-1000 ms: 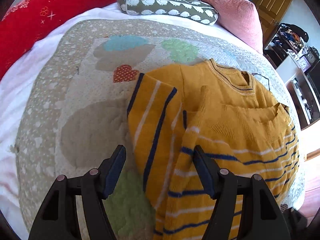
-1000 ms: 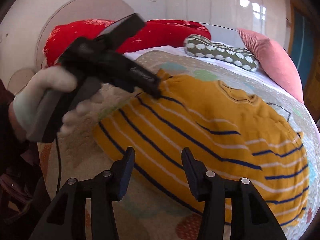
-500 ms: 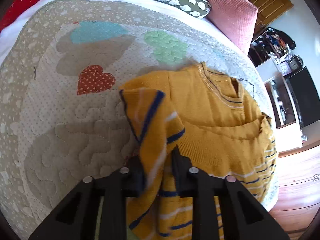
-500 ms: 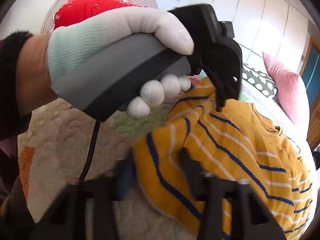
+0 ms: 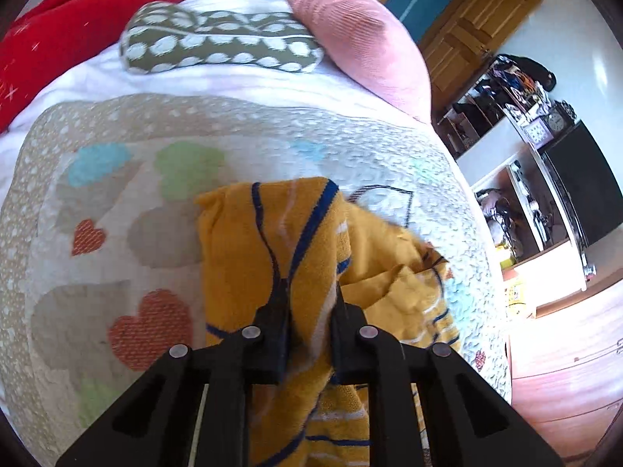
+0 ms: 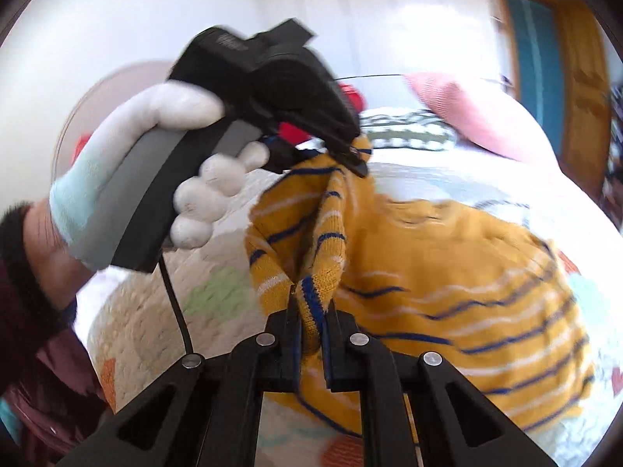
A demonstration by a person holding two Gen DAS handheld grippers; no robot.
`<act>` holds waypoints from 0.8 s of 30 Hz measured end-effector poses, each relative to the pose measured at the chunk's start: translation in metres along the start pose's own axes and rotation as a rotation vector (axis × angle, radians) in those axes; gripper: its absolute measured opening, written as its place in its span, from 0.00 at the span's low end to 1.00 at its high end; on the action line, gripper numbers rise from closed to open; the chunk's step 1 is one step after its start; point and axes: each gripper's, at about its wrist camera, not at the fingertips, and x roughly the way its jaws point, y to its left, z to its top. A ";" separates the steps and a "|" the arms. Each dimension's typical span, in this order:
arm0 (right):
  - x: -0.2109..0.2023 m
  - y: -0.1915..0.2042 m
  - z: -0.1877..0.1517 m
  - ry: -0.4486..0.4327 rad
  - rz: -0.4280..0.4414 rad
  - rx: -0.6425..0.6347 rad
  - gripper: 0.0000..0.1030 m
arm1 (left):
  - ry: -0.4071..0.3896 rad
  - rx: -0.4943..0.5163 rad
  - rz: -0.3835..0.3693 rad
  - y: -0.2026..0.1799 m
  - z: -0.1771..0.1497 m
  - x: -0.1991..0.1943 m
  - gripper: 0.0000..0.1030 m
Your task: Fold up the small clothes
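A small mustard-yellow sweater [image 5: 272,257] with blue and white stripes lies on the quilted bed cover [image 5: 117,202]. My left gripper [image 5: 309,292] is shut on the sweater's left edge and holds it lifted off the quilt. My right gripper [image 6: 311,307] is shut on the same side of the sweater [image 6: 447,272] at a lower point, and the cloth hangs taut between the two. In the right wrist view the left gripper [image 6: 350,155] shows held in a white-gloved hand [image 6: 155,155], pinching the raised cloth. The far part of the sweater rests bunched on the quilt.
At the head of the bed lie a red pillow [image 5: 78,27], an olive spotted cushion [image 5: 222,43] and a pink pillow [image 5: 358,39]. Past the bed's right edge stand shelves [image 5: 525,194], a wooden floor [image 5: 564,369] and a wooden door [image 5: 467,39].
Both grippers were open a second ago, then closed on the sweater's left side. They have since lifted that side up off the quilt and carried it toward the right.
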 end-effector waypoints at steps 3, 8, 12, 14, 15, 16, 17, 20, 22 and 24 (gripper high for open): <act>-0.033 -0.060 -0.003 -0.028 -0.024 0.171 0.08 | 0.032 0.068 -0.036 -0.068 0.006 0.032 0.15; -0.057 -0.144 -0.026 -0.020 -0.135 0.342 0.08 | 0.105 0.133 -0.030 -0.137 -0.004 0.094 0.16; -0.051 -0.183 -0.048 0.036 -0.153 0.430 0.10 | 0.127 0.106 -0.102 -0.141 -0.014 0.097 0.16; -0.050 -0.190 -0.055 0.050 -0.165 0.451 0.16 | 0.108 0.114 -0.115 -0.140 -0.018 0.079 0.18; -0.053 -0.191 -0.055 0.045 -0.162 0.453 0.21 | 0.088 0.120 -0.110 -0.136 -0.020 0.066 0.20; -0.060 -0.191 -0.057 0.039 -0.163 0.451 0.23 | 0.064 0.124 -0.101 -0.133 -0.021 0.054 0.30; -0.069 -0.193 -0.057 0.026 -0.178 0.451 0.24 | 0.029 0.125 -0.083 -0.125 -0.026 0.039 0.42; -0.099 -0.204 -0.048 -0.065 -0.211 0.483 0.24 | -0.035 0.133 0.020 -0.104 -0.044 0.013 0.49; -0.107 -0.210 -0.032 -0.098 -0.173 0.500 0.24 | -0.048 0.134 0.070 -0.087 -0.061 0.007 0.49; -0.101 -0.204 -0.008 -0.101 -0.113 0.487 0.19 | -0.055 0.119 0.097 -0.073 -0.080 0.002 0.49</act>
